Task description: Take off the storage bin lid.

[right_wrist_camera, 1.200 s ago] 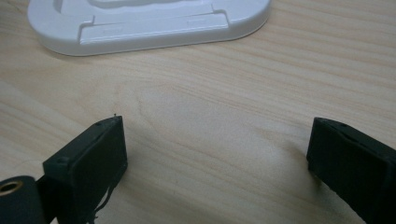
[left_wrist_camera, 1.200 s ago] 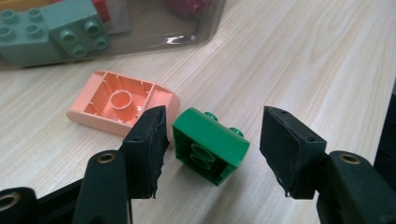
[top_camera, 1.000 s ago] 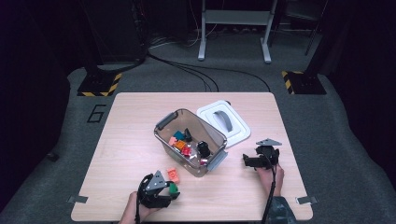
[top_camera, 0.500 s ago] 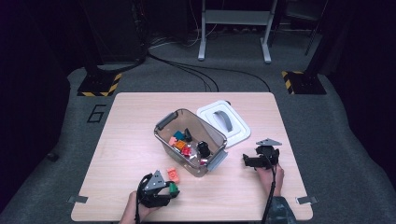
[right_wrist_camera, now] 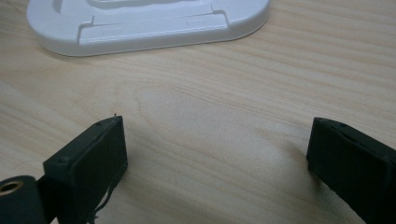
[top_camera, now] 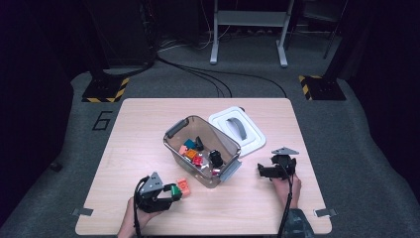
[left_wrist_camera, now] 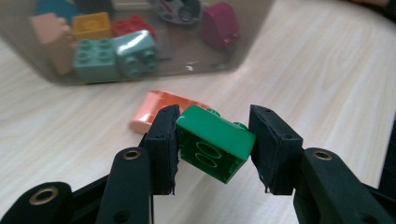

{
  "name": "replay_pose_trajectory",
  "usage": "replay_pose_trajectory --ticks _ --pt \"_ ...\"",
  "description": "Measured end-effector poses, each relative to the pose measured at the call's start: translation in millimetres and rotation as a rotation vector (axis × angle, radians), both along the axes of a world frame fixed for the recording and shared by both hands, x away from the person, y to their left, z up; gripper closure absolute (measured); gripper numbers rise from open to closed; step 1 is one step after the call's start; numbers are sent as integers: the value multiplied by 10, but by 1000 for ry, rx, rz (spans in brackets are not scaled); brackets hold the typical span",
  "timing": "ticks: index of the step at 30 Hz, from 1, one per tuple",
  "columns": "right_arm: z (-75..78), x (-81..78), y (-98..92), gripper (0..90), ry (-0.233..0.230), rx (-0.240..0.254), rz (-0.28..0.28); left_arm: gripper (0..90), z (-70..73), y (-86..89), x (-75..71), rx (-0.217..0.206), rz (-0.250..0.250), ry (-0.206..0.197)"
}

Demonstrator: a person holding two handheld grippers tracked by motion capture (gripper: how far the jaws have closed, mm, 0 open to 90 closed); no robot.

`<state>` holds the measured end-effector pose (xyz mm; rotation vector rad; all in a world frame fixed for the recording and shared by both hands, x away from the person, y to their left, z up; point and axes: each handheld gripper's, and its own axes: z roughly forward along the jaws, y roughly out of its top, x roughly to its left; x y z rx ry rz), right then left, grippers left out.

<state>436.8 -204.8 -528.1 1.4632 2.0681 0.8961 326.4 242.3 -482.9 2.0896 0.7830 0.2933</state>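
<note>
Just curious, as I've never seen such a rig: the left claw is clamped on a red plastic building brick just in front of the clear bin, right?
Not quite: the plastic building brick in the left claw is green, not red, as the left gripper view shows. The rest holds: it is clamped, just in front of the clear plastic bin.

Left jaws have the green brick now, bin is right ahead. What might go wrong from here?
The green brick sits tilted between the left gripper pads, so it may twist or slip out in transit. The orange brick lies close behind it and could get nudged. The clear bin wall stands in the path; carried too low, the brick could hit it.
</note>
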Motion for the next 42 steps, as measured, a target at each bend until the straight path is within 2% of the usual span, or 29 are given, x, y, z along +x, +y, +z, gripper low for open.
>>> replay_pose_trajectory --ticks 8,17,22,28,33,37,42 --pt "0 -1 1 42 1 0 -1 546 171 247 159 -12 64 -15" --pt "0 -1 1 41 0 0 -1 546 266 403 267 -17 121 -22" --pt "0 0 0 41 0 0 -1 546 355 461 327 -28 138 -24" --pt "0 -2 2 41 1 1 -1 546 489 502 401 -7 151 -31" --pt "0 -2 2 42 1 1 -2 545 591 540 493 -29 159 -25" --pt "0 -2 2 41 1 1 -2 546 671 558 571 -31 161 -25" --pt "0 -2 2 41 1 1 -2 545 832 583 633 -25 167 -54"
